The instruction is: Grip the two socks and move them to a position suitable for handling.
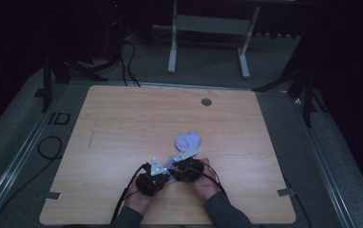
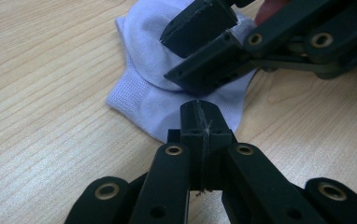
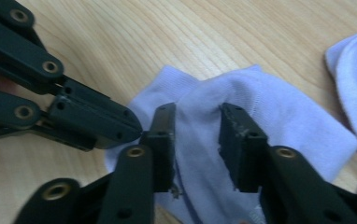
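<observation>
sock handling barely begun, both grippers at the near edge of the fabric

the pale lilac sock (image 1: 188,141) lies rumpled on the wooden table (image 1: 122,123), a little right of centre and just ahead of the person's hands. judging by how it lies, the work is at an early stage: the fabric is bunched and unfolded, with a second light piece (image 3: 354,65) beside it, whether a second sock or a turned-over part i cannot tell. straightening, pairing or folding all seems left to do.

the left gripper (image 2: 200,123) has its jaws pressed together, tips resting at the sock's near hem; no cloth is visibly pinched between them. the right gripper (image 3: 196,140) has its jaws parted, with a raised ridge of sock between them; the pads flank the fold, and a firm pinch is not evident.

the high view gives the layout: both grippers (image 1: 152,180) (image 1: 185,170) huddled close together, sock just beyond. it does not reveal the jaws. the left gripper view gives the ribbed cuff (image 2: 134,100) and the right gripper's jaws over the fabric. the right gripper view alone gives the ridge between the jaws and the other pale piece.
</observation>
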